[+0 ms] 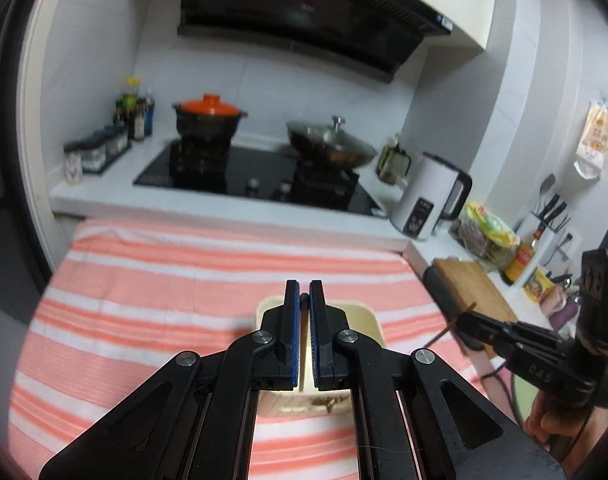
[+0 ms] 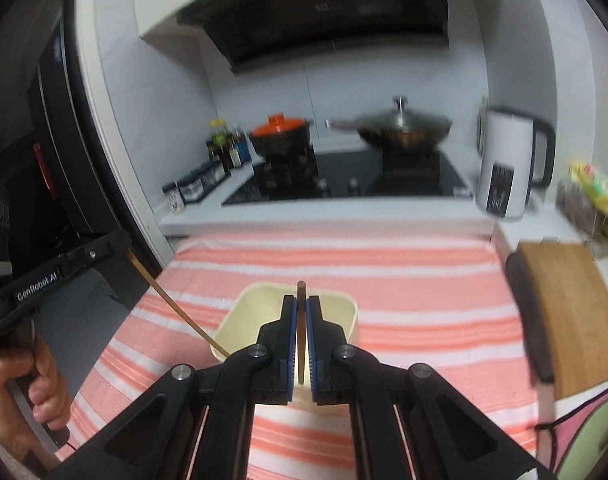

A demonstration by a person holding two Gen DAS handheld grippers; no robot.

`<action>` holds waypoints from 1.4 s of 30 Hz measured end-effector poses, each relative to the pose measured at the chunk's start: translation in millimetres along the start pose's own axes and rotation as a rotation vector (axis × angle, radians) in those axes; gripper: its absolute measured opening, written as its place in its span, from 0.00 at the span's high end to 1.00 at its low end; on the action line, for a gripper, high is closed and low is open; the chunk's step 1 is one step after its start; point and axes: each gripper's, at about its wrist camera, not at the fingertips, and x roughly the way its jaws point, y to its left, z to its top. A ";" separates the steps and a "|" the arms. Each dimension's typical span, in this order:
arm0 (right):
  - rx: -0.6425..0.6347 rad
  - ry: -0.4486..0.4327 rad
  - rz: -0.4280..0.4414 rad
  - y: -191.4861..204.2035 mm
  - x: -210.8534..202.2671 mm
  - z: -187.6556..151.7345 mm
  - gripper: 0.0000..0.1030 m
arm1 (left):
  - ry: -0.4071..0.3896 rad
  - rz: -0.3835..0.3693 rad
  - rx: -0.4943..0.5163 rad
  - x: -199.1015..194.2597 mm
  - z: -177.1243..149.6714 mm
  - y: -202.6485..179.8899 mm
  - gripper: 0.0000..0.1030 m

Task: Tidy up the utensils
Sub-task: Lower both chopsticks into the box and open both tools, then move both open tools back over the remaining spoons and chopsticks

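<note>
A cream square utensil holder (image 1: 367, 312) (image 2: 256, 312) stands on the pink striped cloth. My left gripper (image 1: 304, 290) is shut on a brown chopstick (image 1: 304, 300), held above the holder. In the right wrist view the left gripper (image 2: 116, 246) shows at the left with its chopstick (image 2: 176, 308) slanting down toward the holder's near left rim. My right gripper (image 2: 302, 304) is shut on another brown chopstick (image 2: 301, 320), upright over the holder. In the left wrist view the right gripper (image 1: 467, 316) shows at the right with a thin chopstick (image 1: 447, 330) sticking out.
The striped cloth (image 1: 164, 280) covers the table. Behind it is a counter with a stove (image 1: 244, 172), an orange-lidded pot (image 1: 210, 118), a wok (image 1: 329, 144) and a white kettle (image 1: 427, 196). A wooden cutting board (image 2: 571, 312) lies to the right.
</note>
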 end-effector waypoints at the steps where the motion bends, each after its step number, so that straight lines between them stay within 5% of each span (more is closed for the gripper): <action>1: -0.001 0.018 -0.001 -1.4 6.2 -2.2 0.95 | 0.012 0.001 0.002 3.6 -5.1 0.6 0.98; 6: -0.020 0.071 0.007 0.3 22.7 -15.1 0.92 | 0.059 -0.006 -0.011 12.5 -19.6 4.6 0.95; 7: -0.029 0.074 0.007 1.2 24.3 -17.4 0.91 | 0.067 -0.012 -0.021 12.7 -20.8 6.4 0.84; 8: -0.036 0.074 0.014 1.4 25.7 -18.3 0.87 | 0.077 -0.021 -0.032 11.1 -22.8 8.2 0.63; 10: -0.038 0.058 0.030 1.0 24.3 -21.1 0.69 | 0.074 -0.013 -0.040 1.9 -26.1 11.5 0.33; 11: -0.036 0.045 0.036 1.3 19.1 -22.6 0.58 | 0.061 -0.011 -0.036 -5.5 -27.6 13.0 0.27; 16: -0.064 -0.017 0.044 2.6 -23.8 -40.5 0.51 | 0.093 -0.012 0.012 -55.1 -53.2 20.3 0.17; 21: -0.156 -0.090 0.030 1.0 -93.8 -92.8 0.48 | 0.170 -0.013 0.075 -122.6 -120.4 26.1 0.11; 26: -0.226 -0.135 -0.066 -5.0 -152.0 -181.9 0.45 | 0.207 -0.014 0.046 -175.3 -210.6 32.2 0.10; 31: -0.234 -0.135 -0.212 -4.4 -190.8 -289.7 0.45 | 0.192 0.069 -0.056 -206.4 -286.7 41.0 0.10; 36: -0.163 -0.117 -0.262 -12.6 -212.1 -358.0 0.45 | 0.184 0.093 -0.134 -219.6 -306.2 58.5 0.10; 42: -0.118 -0.075 -0.280 -22.4 -211.6 -385.5 0.45 | 0.159 0.090 -0.093 -227.9 -305.4 46.5 0.10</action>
